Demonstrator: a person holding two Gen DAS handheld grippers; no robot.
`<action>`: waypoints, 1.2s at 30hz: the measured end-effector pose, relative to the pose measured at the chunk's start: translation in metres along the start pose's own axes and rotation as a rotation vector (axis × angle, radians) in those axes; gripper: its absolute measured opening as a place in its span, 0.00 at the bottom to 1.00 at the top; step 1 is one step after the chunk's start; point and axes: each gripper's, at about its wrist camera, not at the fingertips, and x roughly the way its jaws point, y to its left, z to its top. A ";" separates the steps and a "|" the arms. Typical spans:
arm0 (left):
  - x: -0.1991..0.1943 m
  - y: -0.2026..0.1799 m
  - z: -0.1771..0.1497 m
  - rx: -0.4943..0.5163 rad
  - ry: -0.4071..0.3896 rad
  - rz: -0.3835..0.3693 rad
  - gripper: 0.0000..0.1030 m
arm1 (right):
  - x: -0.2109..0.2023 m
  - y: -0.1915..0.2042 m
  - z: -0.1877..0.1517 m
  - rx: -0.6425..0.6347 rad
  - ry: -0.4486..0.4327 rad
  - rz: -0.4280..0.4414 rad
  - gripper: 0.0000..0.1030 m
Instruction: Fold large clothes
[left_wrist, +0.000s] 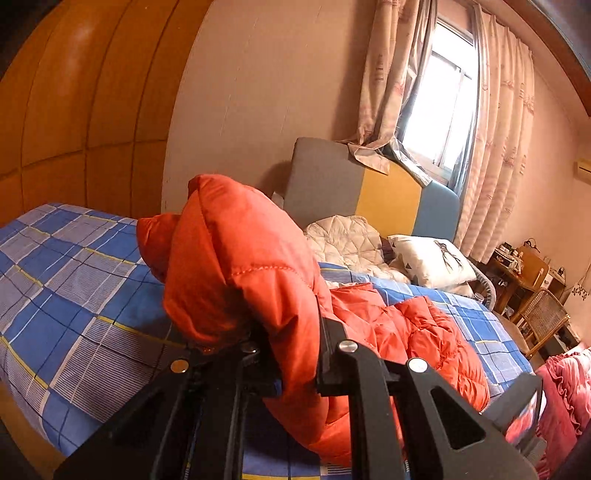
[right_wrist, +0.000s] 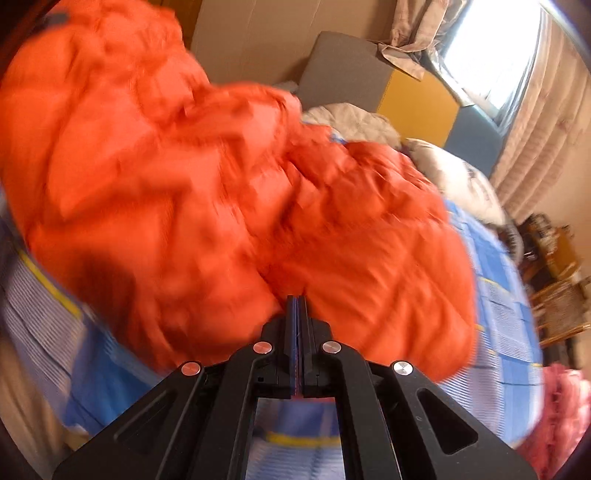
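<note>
An orange puffer jacket (left_wrist: 240, 258) lies partly on the blue checked bed (left_wrist: 74, 277). One end of it is lifted into a tall bunch. My left gripper (left_wrist: 291, 343) is shut on that lifted part, and fabric drapes over its fingers and hides the tips. In the blurred right wrist view the jacket (right_wrist: 184, 184) fills the left and middle above the bed (right_wrist: 506, 332). My right gripper (right_wrist: 297, 301) has its fingers pressed together, and the jacket's folds gather at their tips as if a thin edge is pinched.
At the head of the bed are a grey, yellow and blue headboard (left_wrist: 369, 192), a white quilt (left_wrist: 347, 240) and a pillow (left_wrist: 432, 262). A wooden wardrobe (left_wrist: 74, 110) stands left. A wicker chair (left_wrist: 543, 317) and pink fabric (left_wrist: 569, 387) sit beyond the right side.
</note>
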 end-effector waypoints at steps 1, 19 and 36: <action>-0.001 -0.004 0.000 0.016 -0.002 -0.001 0.10 | 0.002 0.006 -0.004 -0.046 0.002 -0.043 0.00; 0.007 -0.097 0.001 0.251 0.042 -0.156 0.10 | 0.015 0.012 -0.009 -0.066 0.017 -0.049 0.00; 0.037 -0.131 -0.050 0.347 0.179 -0.277 0.10 | -0.023 -0.085 -0.017 0.152 -0.042 0.052 0.00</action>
